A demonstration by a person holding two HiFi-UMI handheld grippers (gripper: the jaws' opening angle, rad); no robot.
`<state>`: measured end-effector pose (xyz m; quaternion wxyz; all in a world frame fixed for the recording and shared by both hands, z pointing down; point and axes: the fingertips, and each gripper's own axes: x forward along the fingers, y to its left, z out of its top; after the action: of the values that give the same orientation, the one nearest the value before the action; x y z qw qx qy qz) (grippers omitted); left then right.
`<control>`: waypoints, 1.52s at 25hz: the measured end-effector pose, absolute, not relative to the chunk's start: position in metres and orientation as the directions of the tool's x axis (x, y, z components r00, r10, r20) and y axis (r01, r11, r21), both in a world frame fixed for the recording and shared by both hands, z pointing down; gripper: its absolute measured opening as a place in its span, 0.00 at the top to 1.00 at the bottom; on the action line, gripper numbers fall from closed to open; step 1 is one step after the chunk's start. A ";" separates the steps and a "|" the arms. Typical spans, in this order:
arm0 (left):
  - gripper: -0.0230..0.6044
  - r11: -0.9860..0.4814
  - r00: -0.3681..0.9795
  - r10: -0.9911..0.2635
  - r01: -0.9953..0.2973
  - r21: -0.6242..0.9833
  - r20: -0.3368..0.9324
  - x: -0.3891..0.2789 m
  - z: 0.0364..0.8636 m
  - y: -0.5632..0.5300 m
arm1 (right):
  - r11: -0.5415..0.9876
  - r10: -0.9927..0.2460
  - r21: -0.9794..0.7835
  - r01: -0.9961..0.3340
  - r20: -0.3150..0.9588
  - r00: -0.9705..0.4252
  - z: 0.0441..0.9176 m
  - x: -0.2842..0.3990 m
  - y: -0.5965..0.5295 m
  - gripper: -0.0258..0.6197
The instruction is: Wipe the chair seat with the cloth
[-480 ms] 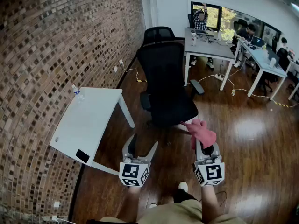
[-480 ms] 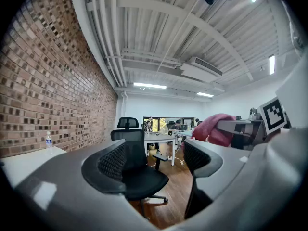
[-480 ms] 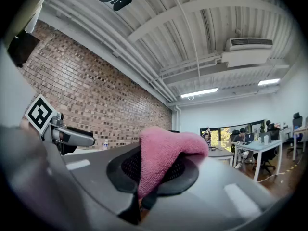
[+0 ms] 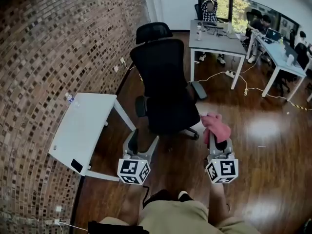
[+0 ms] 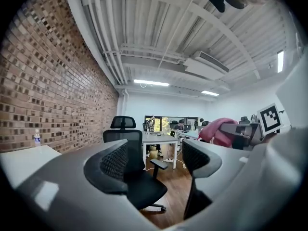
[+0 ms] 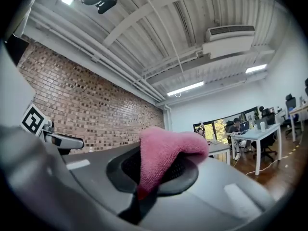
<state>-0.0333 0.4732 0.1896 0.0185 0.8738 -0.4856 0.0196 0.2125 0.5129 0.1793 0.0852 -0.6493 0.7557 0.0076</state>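
My right hand-held gripper [image 4: 217, 139] is shut on the pink cloth [image 4: 215, 124]. The jaws pinch one fold of it, and the rest stands as a loose bunch over the tips. The cloth is in the air, near the front right corner of the black chair seat [image 4: 171, 112] and, as far as I can judge, not yet touching it. My left hand-held gripper [image 4: 145, 139] is wide open and holds nothing. In its own view only the chair shows between the two jaws, well apart from them.

The cloth looks soft, light and limp, like a fluffy towel. It will fold and crumple easily, and it should not slip out while the jaws are pressed on a thick fold. I think the present hold is good, because a free pad of cloth lies over the tips and can be pressed flat on the seat. The seat seems padded, so it will give a little under pressure. The chair stands on wheels on a smooth wooden floor [image 4: 263, 145], so it may roll or turn when I push.
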 end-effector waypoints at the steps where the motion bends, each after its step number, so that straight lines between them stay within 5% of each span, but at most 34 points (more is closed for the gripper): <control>1: 0.42 -0.526 0.526 -0.848 -0.850 0.010 0.059 -0.029 0.190 0.468 | 0.170 -0.979 -0.100 -0.980 -0.132 -0.157 0.182 0.211 0.507 0.93; 26: 0.44 -0.554 0.554 -0.833 -0.833 -0.007 0.014 -0.013 0.194 0.228 | 0.204 -0.978 -0.026 -0.979 -0.047 -0.203 0.186 0.196 0.266 0.93; 33: 0.45 -0.542 0.542 -0.840 -0.840 0.014 0.032 -0.032 0.219 0.157 | 0.271 -0.961 0.218 -0.938 0.010 -0.276 0.209 0.131 0.197 0.93; 38: 0.45 -0.464 0.464 -0.881 -0.885 0.019 0.092 -0.041 0.248 0.101 | 0.289 -0.957 0.075 -0.954 0.026 -0.288 0.230 0.147 0.136 0.93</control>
<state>-0.0411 0.1006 0.2481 0.0317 0.8550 -0.5165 0.0344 0.1469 0.1363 0.2296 -0.0329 -0.5959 0.8021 0.0222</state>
